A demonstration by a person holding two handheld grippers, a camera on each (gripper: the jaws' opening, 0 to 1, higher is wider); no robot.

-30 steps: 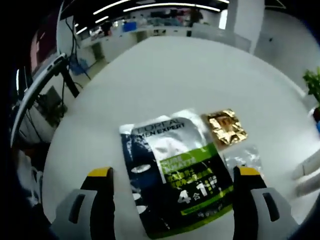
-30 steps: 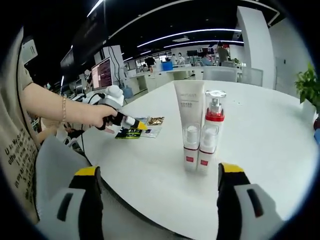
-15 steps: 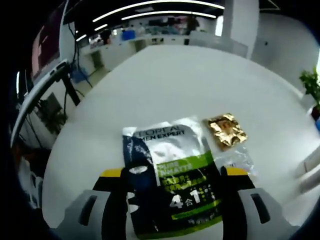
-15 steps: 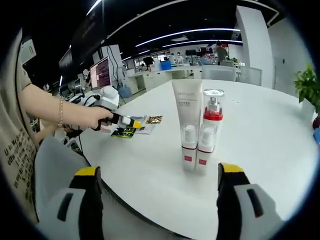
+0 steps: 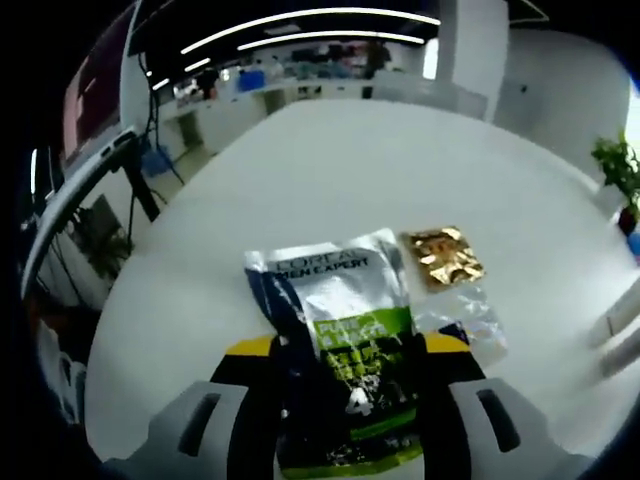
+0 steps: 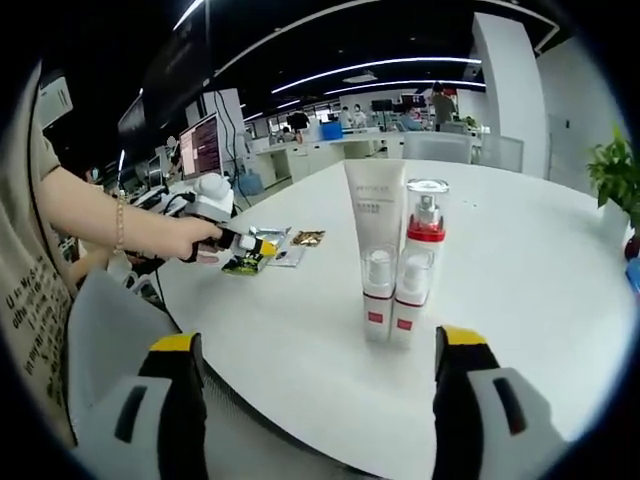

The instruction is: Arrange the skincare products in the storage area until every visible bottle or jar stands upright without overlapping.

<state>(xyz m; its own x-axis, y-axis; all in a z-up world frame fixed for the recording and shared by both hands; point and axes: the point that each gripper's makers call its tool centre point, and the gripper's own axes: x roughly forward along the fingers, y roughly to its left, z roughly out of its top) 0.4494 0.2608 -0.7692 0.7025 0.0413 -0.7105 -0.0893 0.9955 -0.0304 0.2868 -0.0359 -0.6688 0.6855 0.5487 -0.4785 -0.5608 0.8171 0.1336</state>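
Left gripper (image 5: 347,350) jaws clamped on sachet (image 5: 338,330), gold packet (image 5: 441,256) at 2 o'clock; right gripper (image 6: 315,345) jaws spread, white tube (image 6: 377,250) and pump bottle (image 6: 418,262) upright on bench (image 6: 520,260).

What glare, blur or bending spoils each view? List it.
Left gripper view: glare whitens the silver foil of the silver-and-green sachet, print near the left tongs blurs. Right gripper view: fisheye bows the round white table; tall white tube stays sharp.

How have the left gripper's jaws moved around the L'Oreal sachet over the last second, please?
Yes: the left gripper closed inward onto the L'Oreal sachet, which lies beside the gold packet.
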